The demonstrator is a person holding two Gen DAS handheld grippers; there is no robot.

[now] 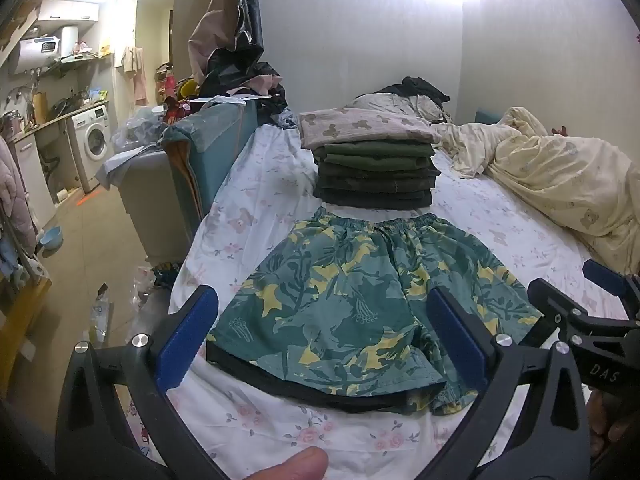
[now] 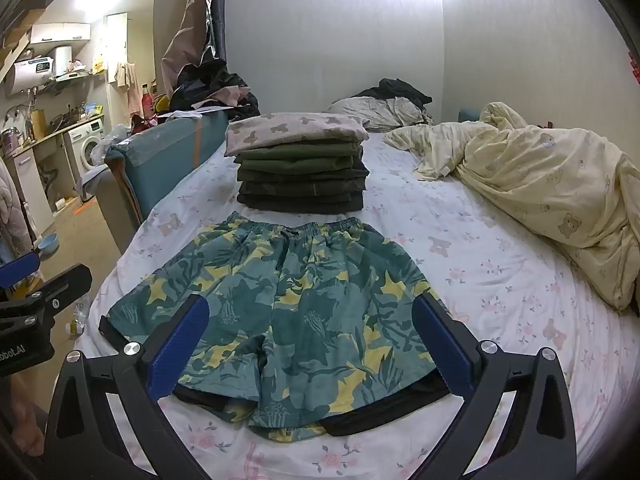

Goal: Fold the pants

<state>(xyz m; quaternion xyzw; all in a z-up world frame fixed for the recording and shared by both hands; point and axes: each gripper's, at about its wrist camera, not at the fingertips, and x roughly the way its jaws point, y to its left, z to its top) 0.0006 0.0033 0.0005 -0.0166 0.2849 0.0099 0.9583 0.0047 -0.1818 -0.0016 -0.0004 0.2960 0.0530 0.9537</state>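
Note:
Green and yellow leaf-print shorts (image 1: 352, 304) lie flat on the floral bed sheet (image 1: 304, 440), waistband away from me, black-hemmed leg openings toward me. They also show in the right wrist view (image 2: 288, 308). My left gripper (image 1: 320, 332) is open and empty, hovering above the shorts' left leg near the hem. My right gripper (image 2: 312, 336) is open and empty, hovering above the shorts' lower middle. The right gripper shows at the right edge of the left wrist view (image 1: 592, 312).
A stack of folded dark green clothes with a bear-print piece on top (image 1: 372, 160) stands just beyond the waistband. A crumpled cream duvet (image 2: 560, 192) lies at right. The bed's left edge drops to the floor (image 1: 88, 272) beside a blue-grey sofa (image 1: 200, 160).

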